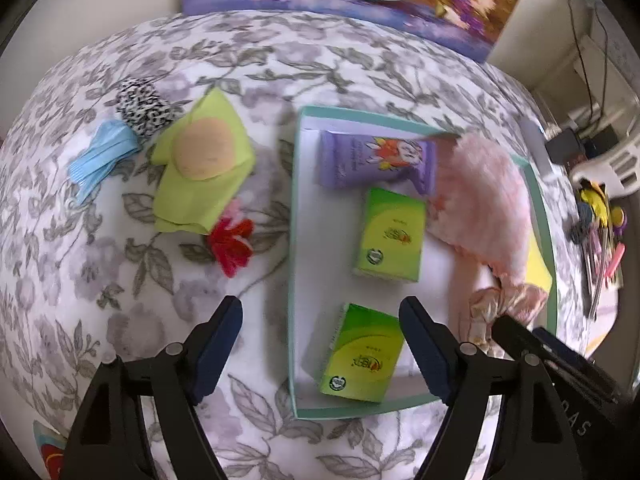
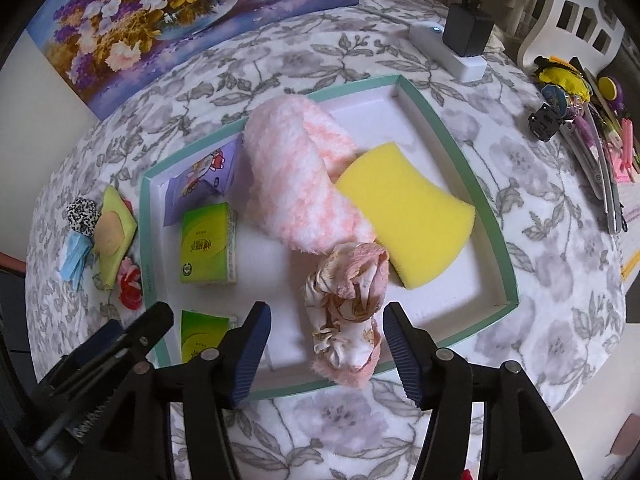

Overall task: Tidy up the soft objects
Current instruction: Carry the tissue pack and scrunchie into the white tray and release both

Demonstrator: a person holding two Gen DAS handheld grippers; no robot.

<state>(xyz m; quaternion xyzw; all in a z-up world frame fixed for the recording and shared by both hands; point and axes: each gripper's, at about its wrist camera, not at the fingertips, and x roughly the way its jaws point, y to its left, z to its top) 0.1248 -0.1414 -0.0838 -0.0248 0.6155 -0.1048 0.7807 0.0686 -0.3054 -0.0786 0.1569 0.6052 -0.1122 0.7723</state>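
Both grippers stand wide and hold nothing: the left gripper [image 1: 320,344] over a green tissue pack [image 1: 362,354] in the tray [image 1: 294,264]; the right gripper [image 2: 326,354] around the pink scrunchie [image 2: 346,304], untouched; next, lift clear without snagging either; 5 soft things wait left of the tray.

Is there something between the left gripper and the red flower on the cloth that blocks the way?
Nothing visible does. The left gripper is open above the tray's left wall, and only bare tablecloth lies between its left finger and the red flower. The green napkin touches the flower's far side.
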